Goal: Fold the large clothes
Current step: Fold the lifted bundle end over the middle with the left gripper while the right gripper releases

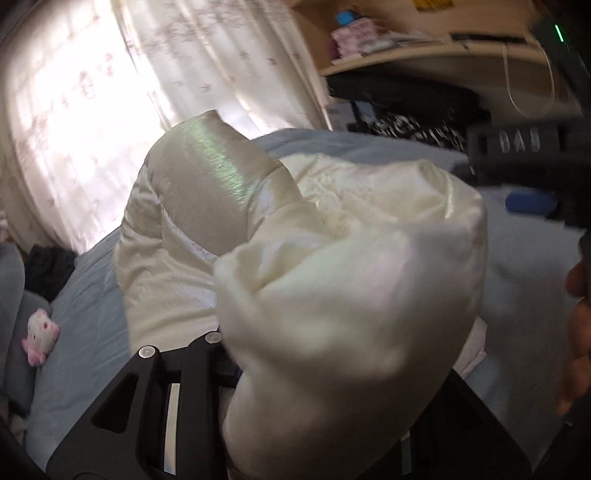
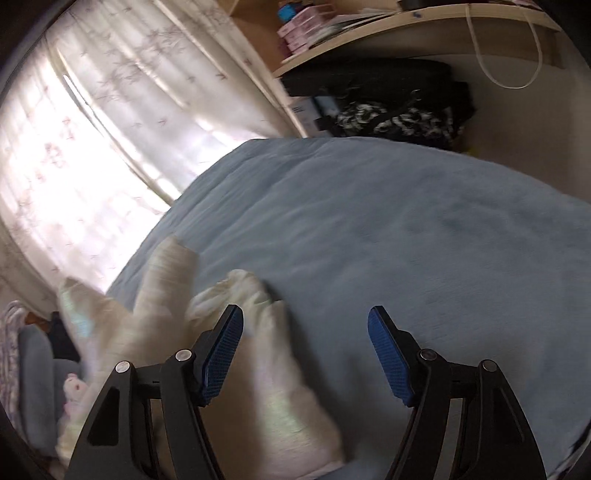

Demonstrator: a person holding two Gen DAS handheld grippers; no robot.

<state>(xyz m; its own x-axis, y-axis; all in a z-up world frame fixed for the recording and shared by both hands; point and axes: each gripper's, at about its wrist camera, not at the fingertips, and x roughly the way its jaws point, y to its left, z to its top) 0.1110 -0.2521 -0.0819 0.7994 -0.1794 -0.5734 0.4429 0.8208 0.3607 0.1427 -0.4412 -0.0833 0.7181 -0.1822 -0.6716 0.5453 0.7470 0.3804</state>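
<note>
A cream, shiny puffy jacket (image 1: 332,258) fills the left wrist view, bunched up over the light blue bed (image 1: 85,306). My left gripper (image 1: 295,369) is shut on a fold of the jacket, and the cloth hides its fingertips. The other gripper's black body (image 1: 524,147) shows at the right edge of that view. In the right wrist view the jacket (image 2: 221,332) lies at the lower left of the bed (image 2: 406,229). My right gripper (image 2: 304,347) is open and empty above the bed, its left blue pad (image 2: 221,354) beside the jacket.
A sunlit curtained window (image 2: 92,147) runs along the bed's far left side. A wooden shelf (image 2: 388,26) with boxes and dark bags (image 2: 388,103) stands beyond the bed. A pink and white plush toy (image 1: 38,336) lies by grey pillows at the left.
</note>
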